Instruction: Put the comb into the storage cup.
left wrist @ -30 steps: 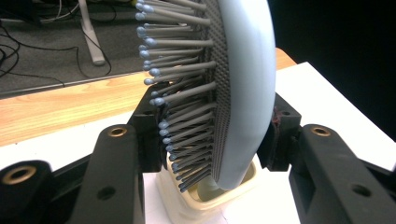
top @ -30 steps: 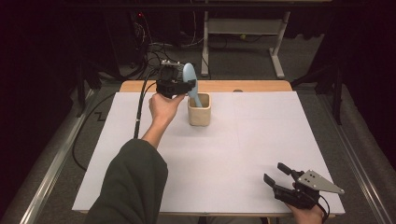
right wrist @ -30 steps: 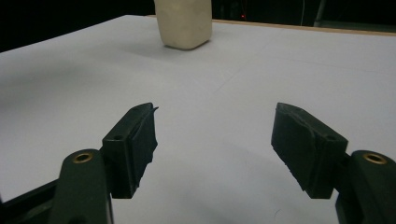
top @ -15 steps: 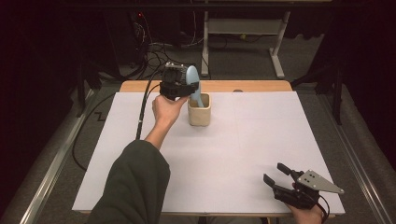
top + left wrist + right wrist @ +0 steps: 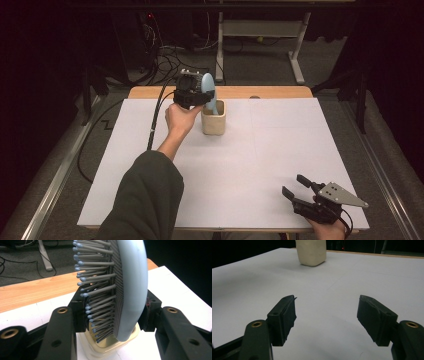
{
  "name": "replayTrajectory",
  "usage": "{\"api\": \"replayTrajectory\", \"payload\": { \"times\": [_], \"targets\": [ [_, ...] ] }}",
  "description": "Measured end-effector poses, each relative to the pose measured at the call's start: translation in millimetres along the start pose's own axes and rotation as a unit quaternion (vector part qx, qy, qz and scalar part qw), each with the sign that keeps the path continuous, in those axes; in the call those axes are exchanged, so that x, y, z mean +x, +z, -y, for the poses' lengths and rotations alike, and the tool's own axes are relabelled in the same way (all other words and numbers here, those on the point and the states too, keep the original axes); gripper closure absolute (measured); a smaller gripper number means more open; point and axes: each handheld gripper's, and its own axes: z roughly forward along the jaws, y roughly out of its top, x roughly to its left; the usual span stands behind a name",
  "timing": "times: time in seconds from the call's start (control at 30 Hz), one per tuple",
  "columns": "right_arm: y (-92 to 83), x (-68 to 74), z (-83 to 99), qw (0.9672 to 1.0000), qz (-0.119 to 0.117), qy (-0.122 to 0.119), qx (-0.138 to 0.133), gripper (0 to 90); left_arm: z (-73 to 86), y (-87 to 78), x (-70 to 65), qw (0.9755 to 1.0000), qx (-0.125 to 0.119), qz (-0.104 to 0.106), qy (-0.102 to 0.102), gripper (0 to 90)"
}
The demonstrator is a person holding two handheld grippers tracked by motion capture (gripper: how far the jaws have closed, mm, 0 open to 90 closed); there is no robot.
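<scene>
A light blue hairbrush (image 5: 209, 92) (image 5: 125, 287) with grey bristles stands upright, its lower end inside a cream square cup (image 5: 213, 119) (image 5: 110, 346) near the table's far edge. My left gripper (image 5: 200, 97) (image 5: 113, 315) is shut on the brush, its jaws pressed against the back and the bristle side just above the cup's rim. My right gripper (image 5: 296, 186) (image 5: 327, 315) rests open at the near right of the table with nothing between its jaws. The cup (image 5: 311, 252) stands far ahead of it.
White paper (image 5: 240, 165) covers the wooden table (image 5: 270, 92). Cables (image 5: 165, 60) and a metal stand (image 5: 260, 30) lie on the floor beyond the far edge. The left gripper's cable (image 5: 155, 120) trails over the table's left part.
The left gripper has lowered the brush a little, so its end now sits in the cup. The right gripper has not moved.
</scene>
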Motion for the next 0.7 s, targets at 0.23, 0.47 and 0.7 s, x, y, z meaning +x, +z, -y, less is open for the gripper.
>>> {"api": "replayTrajectory", "payload": {
  "times": [0.23,0.47,0.7],
  "targets": [
    [-0.7,0.7,-0.2,1.0000,0.000,-0.003,-0.005,32.3,4.3,3.2,3.5,1.0000,0.001,-0.001,-0.008,52.0],
    [0.1,0.9,-0.1,1.0000,-0.001,-0.003,-0.003,32.3,6.7,4.8,7.1,0.9999,0.001,-0.001,-0.011,51.8],
    [0.4,1.0,-0.1,1.0000,-0.003,-0.003,0.000,32.3,8.2,6.2,7.5,0.9999,-0.003,0.002,-0.012,51.5]
  ]
}}
